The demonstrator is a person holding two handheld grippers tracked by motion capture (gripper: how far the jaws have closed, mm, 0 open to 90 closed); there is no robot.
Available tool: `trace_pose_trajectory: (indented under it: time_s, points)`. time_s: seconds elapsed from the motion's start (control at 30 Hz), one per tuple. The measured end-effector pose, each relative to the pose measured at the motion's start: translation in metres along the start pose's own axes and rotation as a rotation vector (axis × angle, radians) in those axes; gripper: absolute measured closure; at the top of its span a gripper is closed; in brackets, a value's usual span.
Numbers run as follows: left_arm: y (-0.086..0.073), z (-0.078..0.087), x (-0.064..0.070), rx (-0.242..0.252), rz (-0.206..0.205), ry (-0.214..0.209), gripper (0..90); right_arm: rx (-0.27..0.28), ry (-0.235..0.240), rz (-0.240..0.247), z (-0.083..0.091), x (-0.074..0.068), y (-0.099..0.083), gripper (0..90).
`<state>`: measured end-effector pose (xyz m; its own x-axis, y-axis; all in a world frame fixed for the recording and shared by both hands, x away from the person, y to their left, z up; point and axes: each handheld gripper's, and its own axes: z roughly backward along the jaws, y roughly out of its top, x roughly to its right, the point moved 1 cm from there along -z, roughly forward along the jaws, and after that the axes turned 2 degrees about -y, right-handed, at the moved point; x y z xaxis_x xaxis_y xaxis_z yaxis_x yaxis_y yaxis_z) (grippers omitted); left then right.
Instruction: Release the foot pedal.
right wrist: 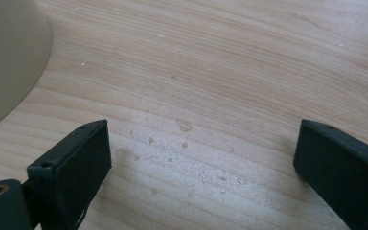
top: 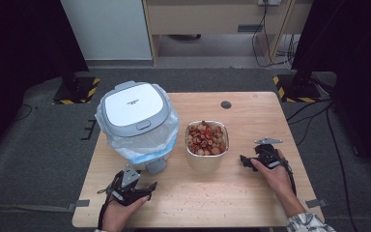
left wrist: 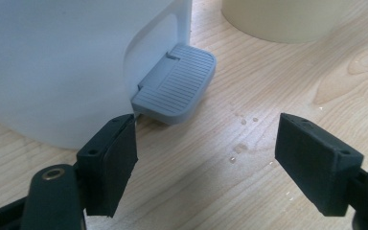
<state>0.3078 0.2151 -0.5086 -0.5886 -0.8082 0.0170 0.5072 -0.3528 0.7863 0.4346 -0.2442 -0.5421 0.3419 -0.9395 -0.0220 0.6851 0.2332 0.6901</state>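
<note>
A white pedal bin (top: 136,123) with a grey-rimmed lid and a plastic liner stands at the table's left. Its grey ribbed foot pedal (left wrist: 177,82) sticks out low at the front. My left gripper (top: 140,187) is open just in front of the pedal, nothing between its jaws, and its tips (left wrist: 206,165) rest near the wood. A square metal container (top: 206,144) heaped with red and beige food scraps sits mid-table. My right gripper (top: 249,162) is open to the right of that container, and its jaws (right wrist: 203,175) frame bare wood with droplets.
The wooden table (top: 251,121) has a round cable hole (top: 226,104) near the far edge. Small wet spots and crumbs dot the wood. The container's pale wall (right wrist: 5,57) rises at the left of the right gripper view. Cables and stand bases lie on the floor beyond.
</note>
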Motion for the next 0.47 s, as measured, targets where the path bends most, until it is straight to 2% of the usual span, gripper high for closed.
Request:
trace_pose_trajectory:
  time_s: [0.1, 0.2, 0.27, 0.3, 0.47]
  points:
    - [0.0, 0.0, -0.001, 0.0, -0.001, 0.009, 21.4, 0.01, -0.047, 0.016, -0.002, -0.006, -0.002, 4.9]
    - [0.0, 0.0, -0.002, 0.006, 0.004, 0.02, 21.3, 0.029, -0.059, 0.008, -0.004, -0.017, -0.003, 3.1]
    - [0.0, 0.0, -0.002, 0.004, 0.004, 0.021, 21.3, 0.023, -0.057, 0.01, -0.005, -0.026, -0.003, 0.7]
    - [0.0, 0.0, -0.002, 0.005, 0.006, 0.021, 21.2, 0.022, -0.04, 0.026, -0.005, -0.029, -0.003, 0.5]
    - [0.0, 0.002, -0.003, 0.013, 0.012, 0.022, 21.2, 0.018, -0.029, 0.031, -0.005, -0.03, -0.003, 0.5]
